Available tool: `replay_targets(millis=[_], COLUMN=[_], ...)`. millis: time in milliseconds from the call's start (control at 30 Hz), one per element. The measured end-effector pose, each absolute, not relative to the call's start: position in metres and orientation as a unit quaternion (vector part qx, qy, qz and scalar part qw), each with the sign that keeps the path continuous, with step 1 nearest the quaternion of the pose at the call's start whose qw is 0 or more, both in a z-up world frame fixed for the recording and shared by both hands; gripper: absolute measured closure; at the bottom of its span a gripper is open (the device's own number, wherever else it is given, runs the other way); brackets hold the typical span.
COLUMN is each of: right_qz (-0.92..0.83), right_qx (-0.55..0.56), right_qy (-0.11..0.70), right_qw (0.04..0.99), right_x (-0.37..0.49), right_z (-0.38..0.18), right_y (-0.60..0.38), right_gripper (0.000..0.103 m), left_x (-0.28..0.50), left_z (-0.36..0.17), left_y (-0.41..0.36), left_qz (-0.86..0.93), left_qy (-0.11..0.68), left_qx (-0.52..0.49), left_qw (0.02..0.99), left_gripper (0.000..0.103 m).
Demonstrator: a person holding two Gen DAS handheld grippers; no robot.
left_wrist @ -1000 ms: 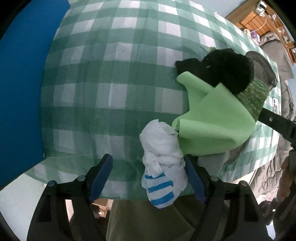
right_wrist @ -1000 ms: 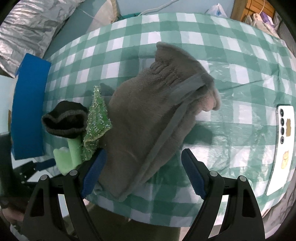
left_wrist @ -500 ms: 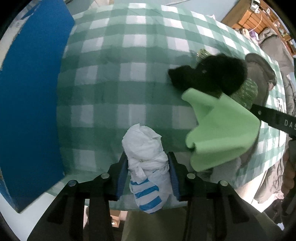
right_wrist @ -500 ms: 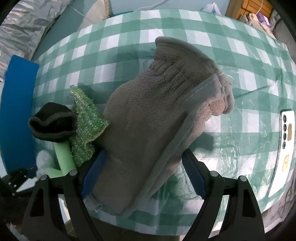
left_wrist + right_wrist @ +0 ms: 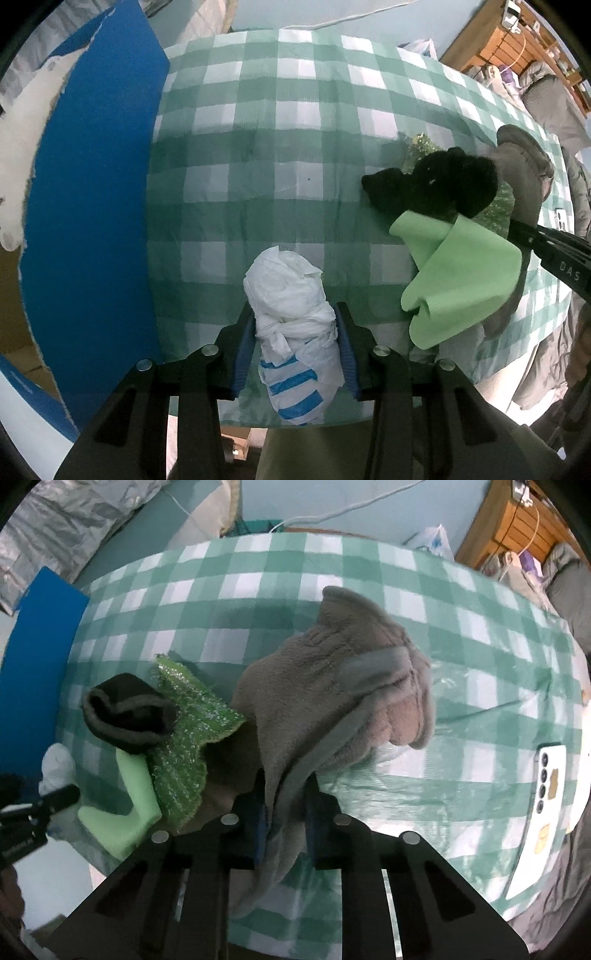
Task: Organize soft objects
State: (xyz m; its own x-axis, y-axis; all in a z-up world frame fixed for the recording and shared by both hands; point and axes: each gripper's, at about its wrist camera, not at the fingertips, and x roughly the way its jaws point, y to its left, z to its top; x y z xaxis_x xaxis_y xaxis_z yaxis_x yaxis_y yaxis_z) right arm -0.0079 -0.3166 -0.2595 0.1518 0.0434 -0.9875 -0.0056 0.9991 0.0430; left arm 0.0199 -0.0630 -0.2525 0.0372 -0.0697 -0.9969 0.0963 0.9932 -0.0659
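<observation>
Sorting barely begun: the left gripper clamps a knotted white plastic bag at the checked tablecloth's near edge, the right gripper pinches a grey fleece glove; black sock, green scourer and foam sheet lie heaped between them

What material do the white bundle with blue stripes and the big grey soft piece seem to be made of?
White bundle with blue stripes: probably thin plastic film, a knotted bag; it looks crinkled, faintly glossy and slightly translucent.
Big grey soft piece: apparently fleece or plush fabric; matt, fuzzy nap, with a gathered band and a smoother grey trim strip.
</observation>
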Motion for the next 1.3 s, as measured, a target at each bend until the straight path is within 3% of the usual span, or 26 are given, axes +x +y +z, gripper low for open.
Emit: replay_targets(millis=[1300], right_qz=[0.019], right_qx=[0.01], right_qy=[0.561], right_qw=[0.828], right_x=[-0.03], right_z=[-0.142], right_y=[-0.337], right_gripper=[0.094], left_x=[0.018], left_z=[-0.154], left_y=[-0.059], left_qz=[-0.052], left_qy=[0.622], left_qx=[0.003], left_qw=[0.782], left_gripper=[0.062])
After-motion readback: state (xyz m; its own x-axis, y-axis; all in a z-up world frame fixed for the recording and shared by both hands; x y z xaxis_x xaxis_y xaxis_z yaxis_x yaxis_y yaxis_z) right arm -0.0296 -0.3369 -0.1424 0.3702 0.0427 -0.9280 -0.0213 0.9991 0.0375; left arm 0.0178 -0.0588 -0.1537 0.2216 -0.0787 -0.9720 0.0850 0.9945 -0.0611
